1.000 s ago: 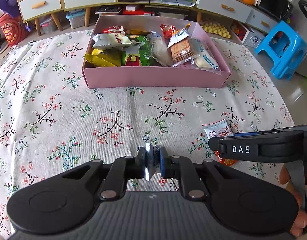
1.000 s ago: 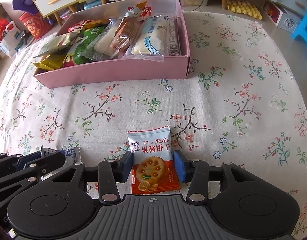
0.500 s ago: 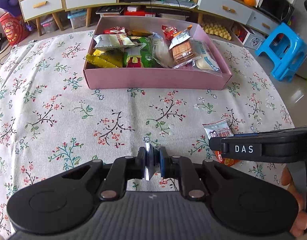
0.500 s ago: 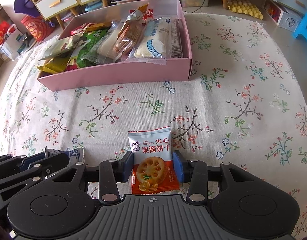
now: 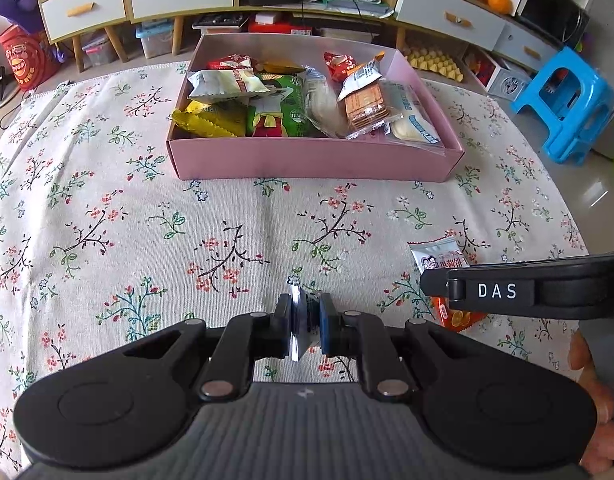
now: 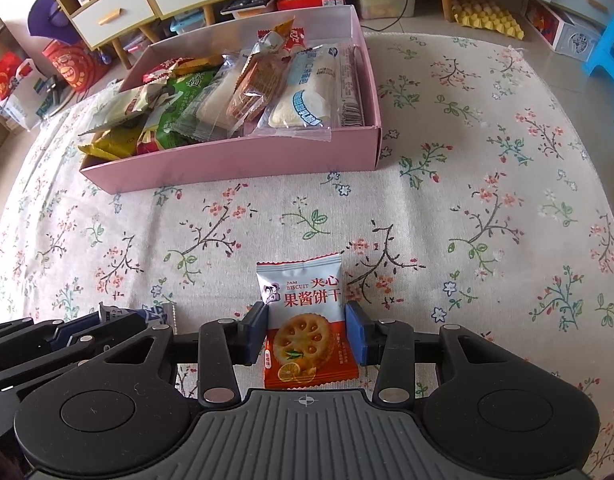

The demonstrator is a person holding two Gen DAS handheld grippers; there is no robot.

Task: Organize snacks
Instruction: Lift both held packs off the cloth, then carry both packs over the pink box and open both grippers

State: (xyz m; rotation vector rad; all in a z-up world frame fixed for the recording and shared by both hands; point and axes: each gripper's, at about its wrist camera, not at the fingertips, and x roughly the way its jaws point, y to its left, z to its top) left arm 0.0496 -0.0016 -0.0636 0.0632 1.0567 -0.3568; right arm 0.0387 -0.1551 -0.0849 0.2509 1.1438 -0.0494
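Nearest to me, the right claw [image 6: 306, 334] sits low over the flowered tablecloth [image 6: 467, 208] with its two blue pads on either side of a jam biscuit packet [image 6: 305, 320]. The pads look to be touching the packet's edges, so I'd say it is grasping it, though lightly; the wrapper isn't crumpled. To do this step well, I'd squeeze just enough to hold the soft wrapper without crushing the biscuit, lift straight up, then carry it over the near wall of the box before letting go.

Just beside it, the left claw [image 5: 305, 322] is clenched on a small flat silvery-blue packet [image 5: 303, 320] held on edge between its pads.

Farther off stands the pink box [image 6: 235, 164], already crowded with snack bags. The little free room seems to be at its right end.
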